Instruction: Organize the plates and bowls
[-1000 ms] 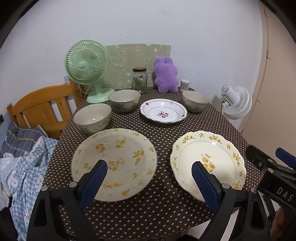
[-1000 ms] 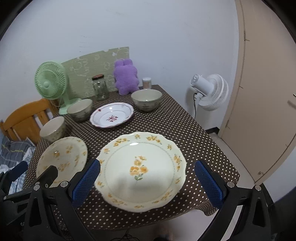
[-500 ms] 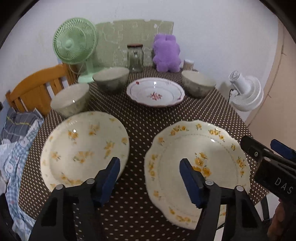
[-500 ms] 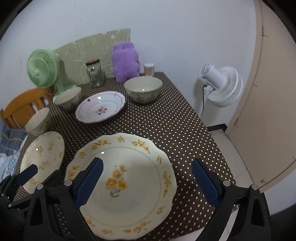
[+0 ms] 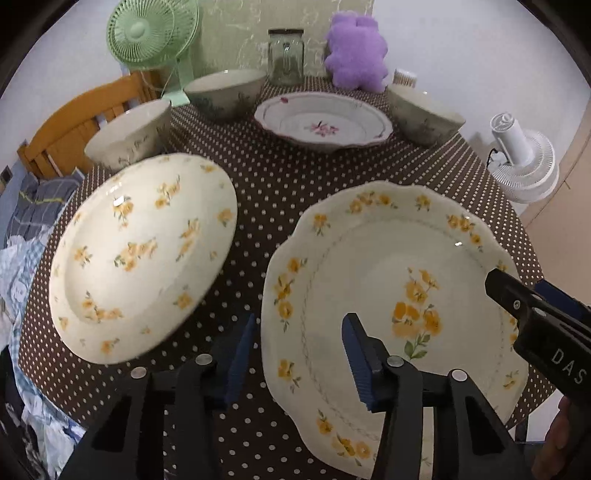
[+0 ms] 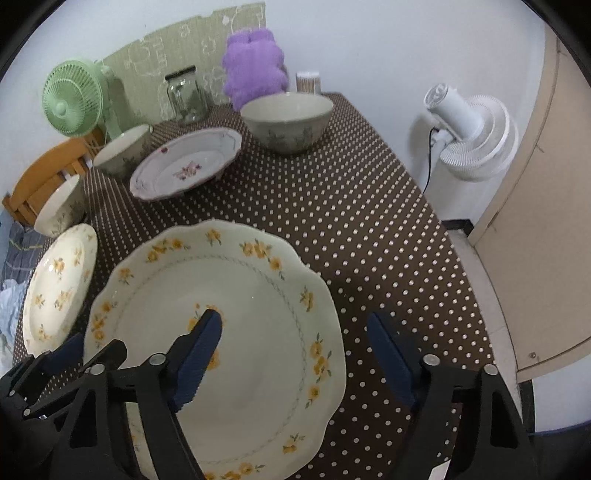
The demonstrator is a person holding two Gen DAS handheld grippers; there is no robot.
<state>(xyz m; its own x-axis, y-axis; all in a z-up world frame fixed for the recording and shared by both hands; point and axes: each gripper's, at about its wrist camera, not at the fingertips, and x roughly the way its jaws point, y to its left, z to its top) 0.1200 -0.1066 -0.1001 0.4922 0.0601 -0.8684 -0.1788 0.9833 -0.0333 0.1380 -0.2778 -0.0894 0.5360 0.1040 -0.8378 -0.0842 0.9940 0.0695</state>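
A scalloped yellow-flower plate (image 5: 388,295) lies at the table's front right; it also shows in the right wrist view (image 6: 221,332). A round yellow-flower plate (image 5: 144,254) lies front left. A pink-flower plate (image 5: 321,122) and three bowls, left (image 5: 129,134), back (image 5: 225,90) and right (image 5: 424,112), stand behind. My left gripper (image 5: 295,354) is open, its fingers either side of the scalloped plate's left rim. My right gripper (image 6: 299,354) is open, its fingers either side of that plate's right rim.
A green fan (image 5: 151,33), a glass jar (image 5: 286,55), a purple plush toy (image 5: 356,51) and a small container (image 5: 404,76) stand along the back. A wooden chair (image 5: 85,118) with cloth is at the left. A white floor fan (image 6: 469,136) and door stand right.
Both grippers have dropped and moved in toward the scalloped plate. The left gripper's jaws have narrowed around its left rim; the right gripper's now straddle its right rim.
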